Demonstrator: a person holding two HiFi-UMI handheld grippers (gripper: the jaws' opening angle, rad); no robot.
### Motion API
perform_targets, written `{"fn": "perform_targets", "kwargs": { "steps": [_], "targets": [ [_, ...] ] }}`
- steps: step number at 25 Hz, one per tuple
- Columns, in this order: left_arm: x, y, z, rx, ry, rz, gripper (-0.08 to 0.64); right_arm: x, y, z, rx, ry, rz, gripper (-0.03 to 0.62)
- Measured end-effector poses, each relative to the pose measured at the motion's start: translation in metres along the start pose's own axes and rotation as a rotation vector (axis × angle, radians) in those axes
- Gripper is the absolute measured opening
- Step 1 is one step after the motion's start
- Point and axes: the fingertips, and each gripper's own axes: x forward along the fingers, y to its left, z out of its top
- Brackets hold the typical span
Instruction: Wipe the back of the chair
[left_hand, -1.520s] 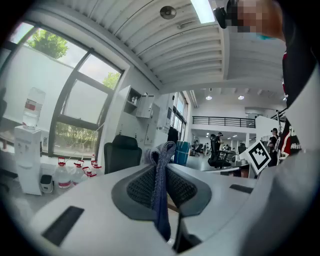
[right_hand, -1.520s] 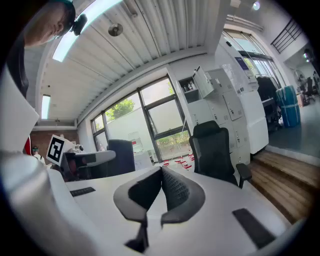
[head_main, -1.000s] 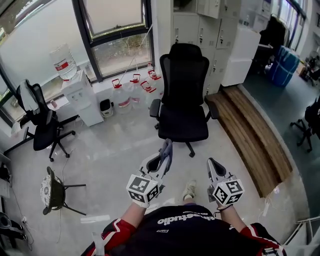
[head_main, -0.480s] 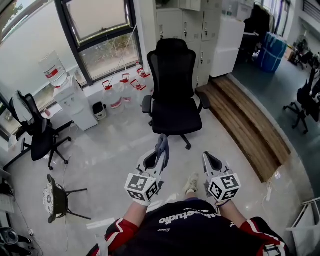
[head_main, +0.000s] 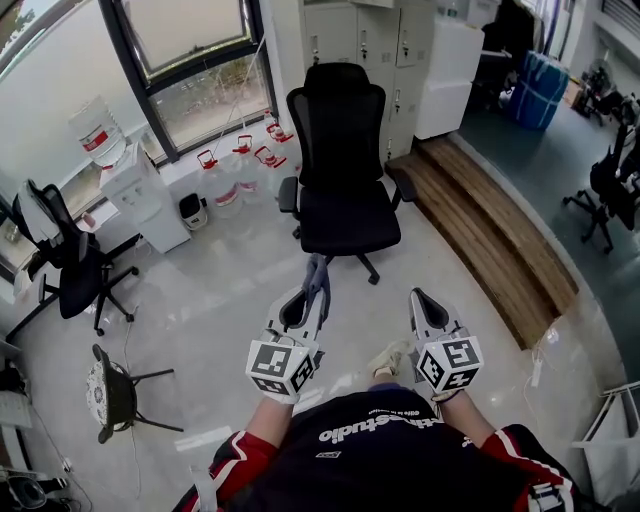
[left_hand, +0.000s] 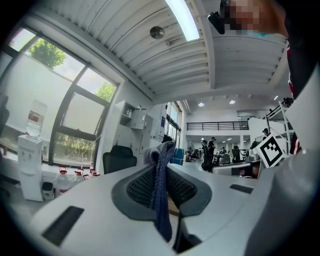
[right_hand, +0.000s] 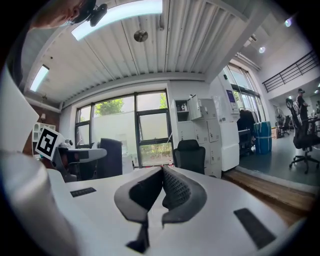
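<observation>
Left gripper (head_main: 312, 303) clenches a limp blue-grey cloth (head_main: 318, 272); right gripper (head_main: 421, 300) is pinched closed, empty. The black mesh office chair (head_main: 341, 160) stands well beyond them.

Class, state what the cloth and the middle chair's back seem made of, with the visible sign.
The cloth: soft blue-grey textile, matte; fine weave shows and it folds limply. The chair back: probably black mesh or fabric, matte, no shine; weave too far to confirm.
</observation>
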Motion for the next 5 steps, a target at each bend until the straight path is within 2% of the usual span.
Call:
{"fn": "perform_targets", "kwargs": {
  "steps": [5],
  "targets": [
    [-0.0036,0.0115,0.0032,0.019,0.005,0.017,0.060,0.0065,0.0045,0.0000,0.002,0.007,-0.028,0.002]
  ]
}}
